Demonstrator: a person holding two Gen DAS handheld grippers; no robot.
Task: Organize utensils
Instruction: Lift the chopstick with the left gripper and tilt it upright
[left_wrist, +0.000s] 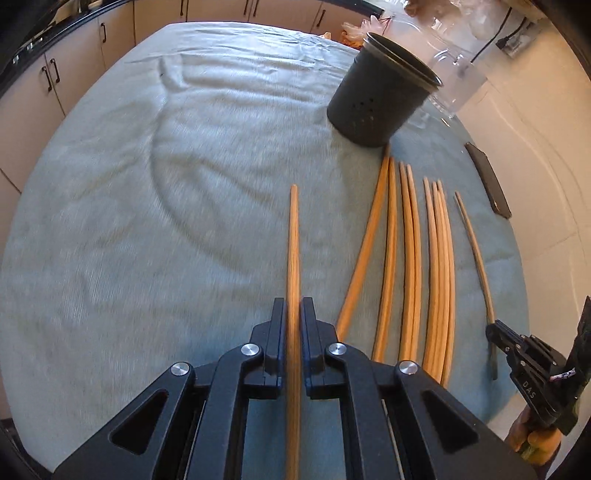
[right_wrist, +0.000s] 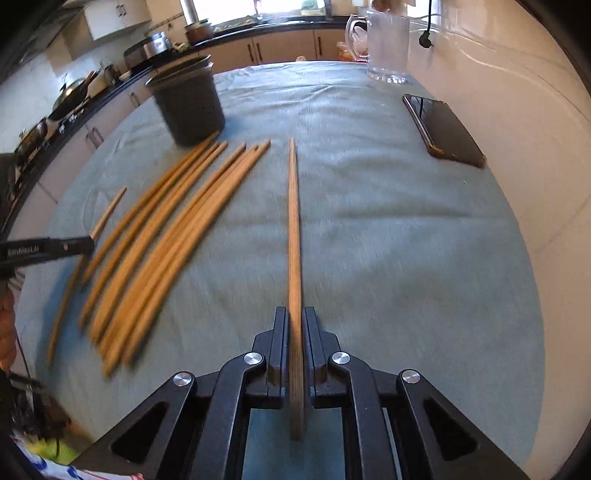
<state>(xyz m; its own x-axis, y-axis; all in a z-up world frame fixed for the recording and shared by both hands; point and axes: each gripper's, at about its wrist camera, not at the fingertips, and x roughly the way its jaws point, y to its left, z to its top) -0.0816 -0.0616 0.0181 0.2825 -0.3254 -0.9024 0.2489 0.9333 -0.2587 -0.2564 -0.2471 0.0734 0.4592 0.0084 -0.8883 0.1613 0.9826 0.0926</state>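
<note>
Chopsticks sit clamped one in each gripper, left gripper (left_wrist: 294, 314) and right gripper (right_wrist: 294, 325), so each next needs tipping upright into the dark holder (left_wrist: 382, 98).

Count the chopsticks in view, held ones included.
9: one in the left gripper, one in the right gripper, and seven chopsticks on the cloth in front of the black holder. Blur and overlap may hide another.

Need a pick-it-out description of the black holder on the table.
Start at the table's teal cloth, then follow the row of loose wooden chopsticks to their far tips. The black holder stands upright just beyond them, an open-topped cylinder. Unlike the clear glass jug farther back, it is dark and opaque.
</note>
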